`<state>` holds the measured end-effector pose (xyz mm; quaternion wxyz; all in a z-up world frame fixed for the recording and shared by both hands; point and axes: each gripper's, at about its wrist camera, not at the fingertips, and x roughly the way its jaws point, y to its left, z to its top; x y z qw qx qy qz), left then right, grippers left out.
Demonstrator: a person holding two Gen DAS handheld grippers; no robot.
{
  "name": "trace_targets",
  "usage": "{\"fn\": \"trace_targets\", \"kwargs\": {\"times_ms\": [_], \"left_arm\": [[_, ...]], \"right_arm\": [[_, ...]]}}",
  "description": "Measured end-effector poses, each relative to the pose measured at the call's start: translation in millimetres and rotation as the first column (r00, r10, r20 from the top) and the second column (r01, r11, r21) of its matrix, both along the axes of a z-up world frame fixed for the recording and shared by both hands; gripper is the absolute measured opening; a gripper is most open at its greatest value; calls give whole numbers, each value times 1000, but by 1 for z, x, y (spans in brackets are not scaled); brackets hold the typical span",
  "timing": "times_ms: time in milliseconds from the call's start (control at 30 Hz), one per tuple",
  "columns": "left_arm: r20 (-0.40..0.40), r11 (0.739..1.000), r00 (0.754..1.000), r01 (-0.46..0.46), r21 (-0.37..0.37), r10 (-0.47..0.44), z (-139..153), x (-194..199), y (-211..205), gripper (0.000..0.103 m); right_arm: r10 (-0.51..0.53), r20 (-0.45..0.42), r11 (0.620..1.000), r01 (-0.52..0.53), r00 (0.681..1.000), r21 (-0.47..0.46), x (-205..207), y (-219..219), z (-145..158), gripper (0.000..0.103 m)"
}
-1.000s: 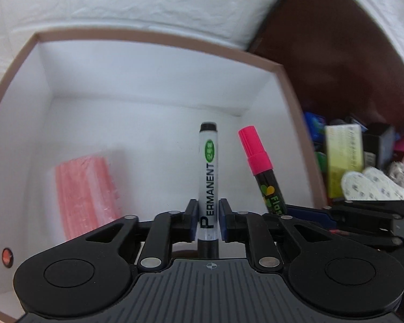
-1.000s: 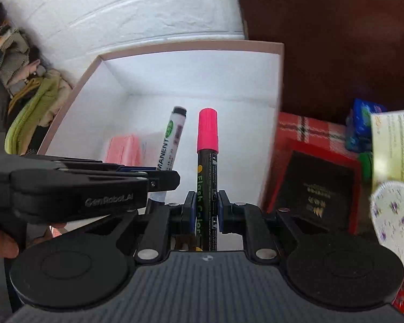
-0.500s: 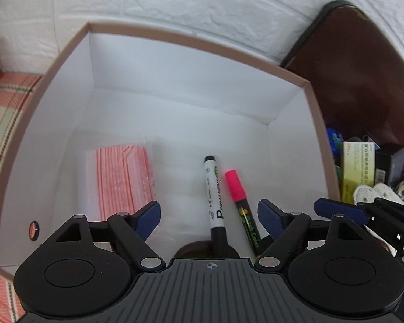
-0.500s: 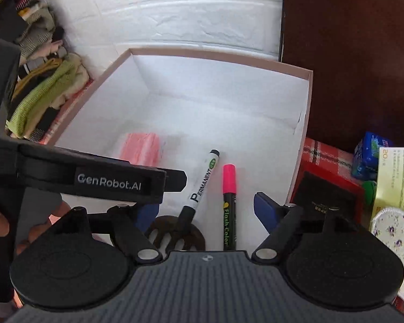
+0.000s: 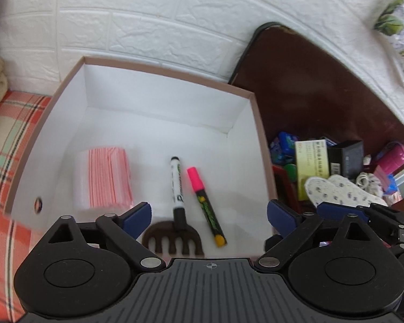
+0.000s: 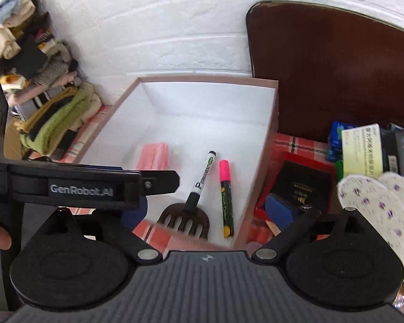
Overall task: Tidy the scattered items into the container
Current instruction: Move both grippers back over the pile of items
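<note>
White card lines the box (image 5: 159,107), whose floor carries the black-and-white permanent marker (image 5: 177,185) and the pink marker (image 5: 205,204) side by side near its front wall, the black one's tail touching a brown fork-shaped piece (image 5: 173,238); a pink-striped packet (image 5: 107,177) lies toward the box's left wall. Both the left tongs (image 5: 208,212) and the right tongs (image 6: 206,210) hang above the box's front rim, spread wide and holding nothing. I judge this the gap between drops: the next move calls for swinging right to the clutter beyond the box's right wall, such as the yellow carton (image 5: 311,161) or the dotted cloth (image 6: 382,210)
</note>
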<state>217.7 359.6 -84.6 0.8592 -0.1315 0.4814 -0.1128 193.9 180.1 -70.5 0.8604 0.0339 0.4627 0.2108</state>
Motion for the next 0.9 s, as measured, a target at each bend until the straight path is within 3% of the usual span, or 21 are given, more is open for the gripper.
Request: {"fn": "trace_targets", "kwargs": {"times_ms": [200, 300, 500, 567, 800, 900], "left_arm": [[-45, 999, 998, -48, 10, 48, 1, -57, -13, 103], [-93, 998, 995, -34, 53, 39, -12, -84, -26, 103], [-185, 997, 982, -11, 70, 24, -45, -119, -55, 103], [-216, 997, 976, -3, 76, 19, -55, -130, -65, 103], [-238, 996, 971, 39, 84, -18, -69, -131, -93, 102], [-240, 994, 970, 60, 88, -37, -74, -128, -104, 101]], "right_arm": [[-33, -7, 999, 33, 999, 27, -35, -43, -2, 99], [-71, -28, 997, 72, 997, 28, -53, -67, -12, 99], [-148, -71, 988, 150, 986, 26, -87, -114, -30, 99], [-145, -75, 989, 144, 987, -20, -101, -127, -40, 99], [-119, -106, 991, 112, 987, -70, -139, -153, -70, 98], [-91, -93, 993, 83, 991, -85, -149, -153, -79, 90]]}}
